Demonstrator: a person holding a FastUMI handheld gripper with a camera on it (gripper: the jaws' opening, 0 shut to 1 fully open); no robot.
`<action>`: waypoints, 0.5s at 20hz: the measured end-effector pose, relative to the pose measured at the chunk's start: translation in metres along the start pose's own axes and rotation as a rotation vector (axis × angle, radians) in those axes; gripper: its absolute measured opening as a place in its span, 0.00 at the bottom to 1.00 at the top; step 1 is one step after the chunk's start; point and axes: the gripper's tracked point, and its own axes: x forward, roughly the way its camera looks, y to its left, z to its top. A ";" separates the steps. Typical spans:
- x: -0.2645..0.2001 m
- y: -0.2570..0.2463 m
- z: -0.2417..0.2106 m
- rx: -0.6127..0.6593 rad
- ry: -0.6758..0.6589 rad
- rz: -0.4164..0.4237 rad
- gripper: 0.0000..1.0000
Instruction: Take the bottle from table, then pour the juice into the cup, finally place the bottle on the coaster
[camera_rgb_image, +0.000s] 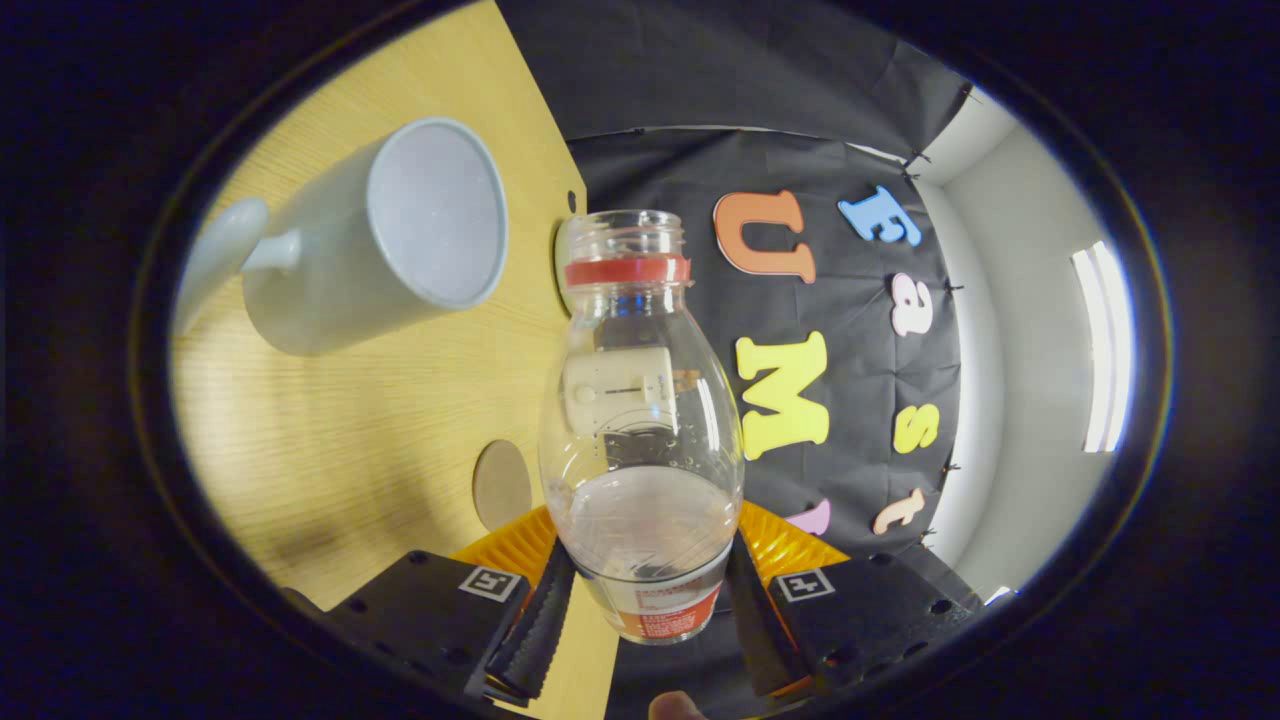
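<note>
Bottle (640, 420): clear plastic, cap off, red ring at the neck; held between the fingers of the tool (640, 620), clear of the surface (330, 450).
Tool: both ribbed fingers (540, 625) press on the lower body of the bottle, one on each side; closed only as far as the bottle's width allows.
Bottle attitude: the view is rolled, so that the surface stands nearly on edge. Judged: bottle tipped over sideways, mouth aimed near the cup (390, 235).
Cup: pale mug with handle, standing on the surface, beyond the fingers and just beside the bottle's neck. Inside looks dry as far as it shows.
Contents: cannot tell whether any juice is in the bottle.
Coaster: one round disc (502, 485) lies flat on the surface near the bottle's body; probably the coaster.
Progress (judged): pick-up done; pouring under way; placing on the coaster still to do.
Count: bottles 1, cups 1, discs 1, tools 1.
</note>
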 end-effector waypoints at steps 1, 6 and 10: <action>0.000 0.000 0.000 -0.017 0.001 -0.001 0.78; 0.001 0.001 -0.002 -0.074 0.003 0.004 0.78; -0.001 -0.002 0.003 -0.110 -0.005 0.000 0.78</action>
